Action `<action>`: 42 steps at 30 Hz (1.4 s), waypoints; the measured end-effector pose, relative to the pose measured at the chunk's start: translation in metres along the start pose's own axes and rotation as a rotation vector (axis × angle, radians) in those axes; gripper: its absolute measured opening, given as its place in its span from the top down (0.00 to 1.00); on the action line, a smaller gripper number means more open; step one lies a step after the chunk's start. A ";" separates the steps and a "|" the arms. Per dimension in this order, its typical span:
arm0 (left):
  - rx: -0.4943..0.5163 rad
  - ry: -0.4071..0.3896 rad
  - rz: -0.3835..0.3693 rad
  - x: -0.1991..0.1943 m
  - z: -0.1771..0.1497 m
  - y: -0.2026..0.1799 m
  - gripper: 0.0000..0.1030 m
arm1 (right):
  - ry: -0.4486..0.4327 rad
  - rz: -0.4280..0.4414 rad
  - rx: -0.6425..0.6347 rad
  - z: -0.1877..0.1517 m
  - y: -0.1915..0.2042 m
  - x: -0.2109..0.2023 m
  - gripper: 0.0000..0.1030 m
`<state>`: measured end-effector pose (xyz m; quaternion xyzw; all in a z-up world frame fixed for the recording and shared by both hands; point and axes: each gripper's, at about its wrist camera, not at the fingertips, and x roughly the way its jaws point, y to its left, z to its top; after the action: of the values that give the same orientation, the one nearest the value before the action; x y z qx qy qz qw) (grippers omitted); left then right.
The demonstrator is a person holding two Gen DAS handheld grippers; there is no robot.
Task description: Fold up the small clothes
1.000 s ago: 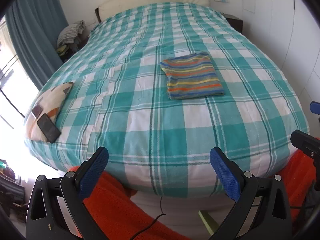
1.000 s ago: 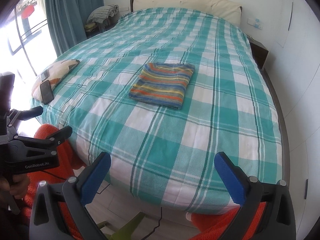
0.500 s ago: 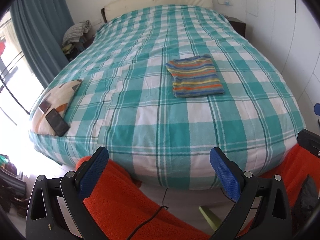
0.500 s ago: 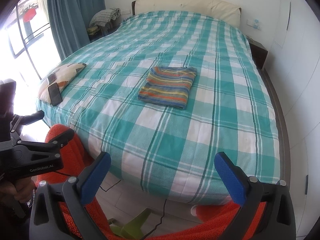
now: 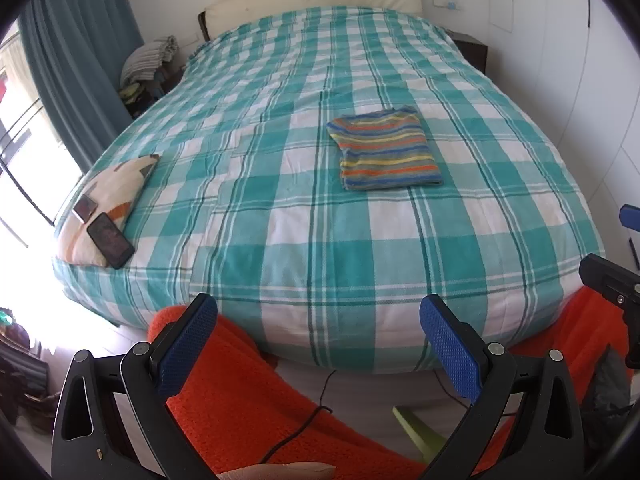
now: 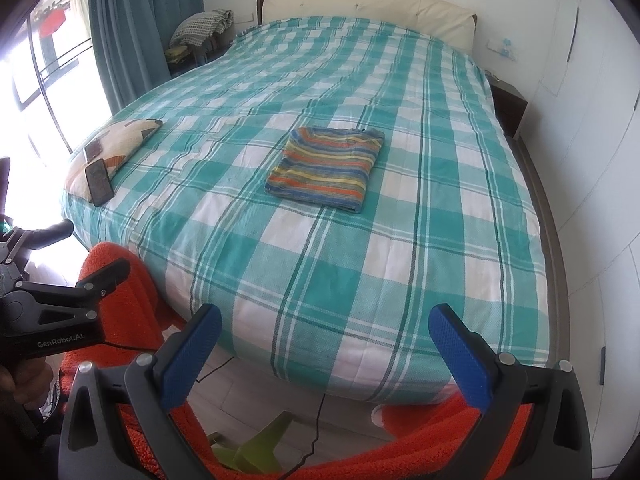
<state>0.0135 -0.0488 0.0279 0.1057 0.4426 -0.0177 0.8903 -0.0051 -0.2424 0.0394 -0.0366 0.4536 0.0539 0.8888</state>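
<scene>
A striped garment (image 5: pixel 383 155) (image 6: pixel 327 166) in orange, blue, yellow and green lies folded into a neat rectangle on the teal checked bed cover (image 5: pixel 304 216) (image 6: pixel 400 240), a little right of the bed's middle. My left gripper (image 5: pixel 320 340) stands open off the foot of the bed, over orange fabric, with nothing between its blue pads. My right gripper (image 6: pixel 325 346) is open too, beyond the foot edge, far from the garment. The left gripper's black body (image 6: pixel 52 316) shows at the left of the right wrist view.
A patterned cushion (image 5: pixel 108 196) (image 6: pixel 116 144) with a black phone (image 5: pixel 110 240) (image 6: pixel 98 182) on it rests at the bed's left corner. Orange fleece (image 5: pixel 248 396) (image 6: pixel 120 304) covers my lap below. A cable (image 5: pixel 312 412) and a green object (image 6: pixel 256 444) lie on the floor. Curtain (image 6: pixel 132 28) left, wall right.
Both grippers have drawn back from the bed and away from the folded garment, so the foot edge and floor now show. Both stay open.
</scene>
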 end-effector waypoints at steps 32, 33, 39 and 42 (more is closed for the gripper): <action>-0.013 -0.028 0.013 0.004 0.016 0.010 0.01 | -0.031 -0.059 -0.002 0.011 -0.002 -0.006 0.01; -0.015 -0.029 0.014 0.003 0.017 0.010 0.01 | -0.035 -0.068 0.001 0.012 -0.003 -0.007 0.01; -0.010 -0.015 0.009 0.005 0.016 0.007 0.01 | -0.043 -0.104 0.010 0.011 -0.008 -0.010 0.01; -0.005 -0.011 0.003 0.005 0.016 0.004 0.01 | -0.039 -0.100 0.015 0.010 -0.009 -0.009 0.01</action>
<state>0.0293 -0.0476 0.0339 0.1041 0.4375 -0.0158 0.8930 -0.0007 -0.2507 0.0527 -0.0514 0.4344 0.0068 0.8992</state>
